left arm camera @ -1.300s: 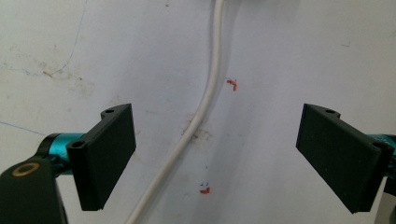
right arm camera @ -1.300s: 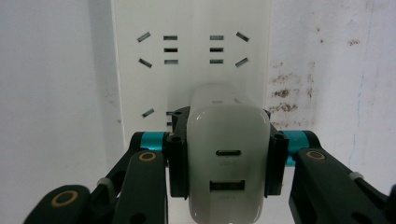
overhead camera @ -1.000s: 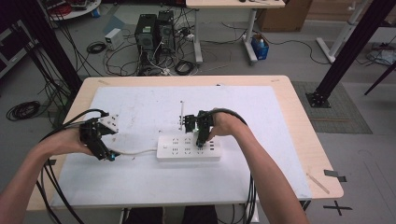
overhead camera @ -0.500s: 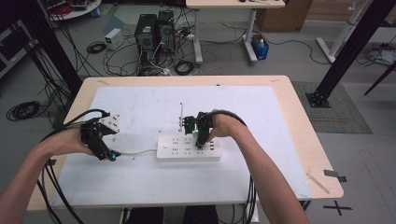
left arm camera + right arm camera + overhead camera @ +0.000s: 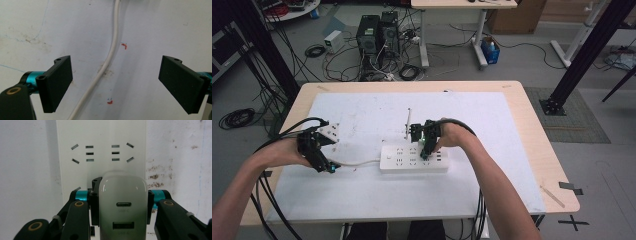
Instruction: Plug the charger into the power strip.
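A white power strip (image 5: 414, 158) lies on the white mat at the table's middle, and its white cord (image 5: 357, 162) runs left. In the right gripper view my right gripper (image 5: 122, 202) is shut on a white USB charger (image 5: 122, 205), held over the power strip (image 5: 100, 157) just before two rows of sockets. In the high view that right gripper (image 5: 426, 148) is down on the strip's right half. My left gripper (image 5: 323, 162) is open to the left of the strip. Its jaws stand wide on either side of the cord (image 5: 110, 57) in the left gripper view.
A thin pale stick (image 5: 408, 124) lies on the mat (image 5: 362, 120) behind the strip. Small red marks (image 5: 123, 45) dot the mat near the cord. Black cables trail from both grippers off the table's near edge. Computers and cables sit on the floor beyond the table.
My right gripper with the charger has shifted slightly on the power strip. The left gripper has hardly moved.
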A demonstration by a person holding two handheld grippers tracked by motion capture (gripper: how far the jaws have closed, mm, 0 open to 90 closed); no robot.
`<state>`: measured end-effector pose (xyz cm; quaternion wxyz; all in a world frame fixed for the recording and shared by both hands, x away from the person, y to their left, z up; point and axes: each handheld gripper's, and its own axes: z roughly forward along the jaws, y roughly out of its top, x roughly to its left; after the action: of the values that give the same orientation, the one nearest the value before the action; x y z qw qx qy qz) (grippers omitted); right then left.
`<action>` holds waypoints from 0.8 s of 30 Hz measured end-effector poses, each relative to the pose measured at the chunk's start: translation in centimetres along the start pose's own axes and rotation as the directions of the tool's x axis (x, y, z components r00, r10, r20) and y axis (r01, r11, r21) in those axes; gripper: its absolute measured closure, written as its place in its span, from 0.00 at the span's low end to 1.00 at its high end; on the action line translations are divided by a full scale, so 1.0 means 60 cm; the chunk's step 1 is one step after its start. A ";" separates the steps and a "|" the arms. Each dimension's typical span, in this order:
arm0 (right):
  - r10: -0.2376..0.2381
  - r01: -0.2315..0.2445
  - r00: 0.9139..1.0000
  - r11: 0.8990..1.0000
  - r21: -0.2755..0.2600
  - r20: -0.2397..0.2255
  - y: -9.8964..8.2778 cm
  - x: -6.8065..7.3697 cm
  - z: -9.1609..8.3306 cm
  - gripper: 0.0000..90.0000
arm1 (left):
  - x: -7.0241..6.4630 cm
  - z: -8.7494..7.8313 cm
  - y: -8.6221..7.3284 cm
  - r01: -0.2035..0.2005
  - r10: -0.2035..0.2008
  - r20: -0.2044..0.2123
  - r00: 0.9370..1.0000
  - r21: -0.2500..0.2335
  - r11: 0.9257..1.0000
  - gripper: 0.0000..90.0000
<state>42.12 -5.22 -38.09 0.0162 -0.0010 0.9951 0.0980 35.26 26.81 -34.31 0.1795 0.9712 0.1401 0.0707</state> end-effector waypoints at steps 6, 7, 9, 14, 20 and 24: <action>0.008 -0.008 1.000 1.000 -0.022 -0.004 -0.005 -0.001 -0.001 0.69 | 0.002 -0.004 -0.007 0.002 -0.002 -0.005 1.000 0.009 1.000 0.13; 0.014 -0.014 1.000 1.000 -0.024 -0.009 -0.005 -0.002 -0.001 0.69 | 0.002 -0.005 -0.008 0.007 -0.007 -0.006 1.000 0.005 1.000 0.13; 0.020 -0.020 1.000 0.999 -0.029 -0.008 -0.006 -0.002 -0.002 0.68 | 0.003 -0.007 -0.010 0.010 -0.010 -0.008 1.000 0.005 1.000 0.13; 0.050 -0.050 0.999 0.998 -0.044 -0.009 -0.005 -0.002 -0.014 0.62 | 0.002 -0.011 -0.013 0.012 -0.012 -0.015 1.000 0.000 1.000 0.13; 0.030 -0.030 0.999 1.000 -0.005 0.014 -0.008 0.005 -0.019 0.66 | 0.001 -0.012 -0.011 0.005 -0.005 -0.014 1.000 0.002 1.000 0.13; 0.025 -0.025 0.999 1.000 0.001 0.023 -0.009 0.007 -0.021 0.64 | 0.000 -0.010 -0.008 0.004 -0.004 -0.012 1.000 -0.005 1.000 0.13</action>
<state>41.65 -5.97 -36.95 0.0263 0.0127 0.9948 0.0977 35.00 27.45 -33.93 0.1813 0.9700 0.1431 0.0765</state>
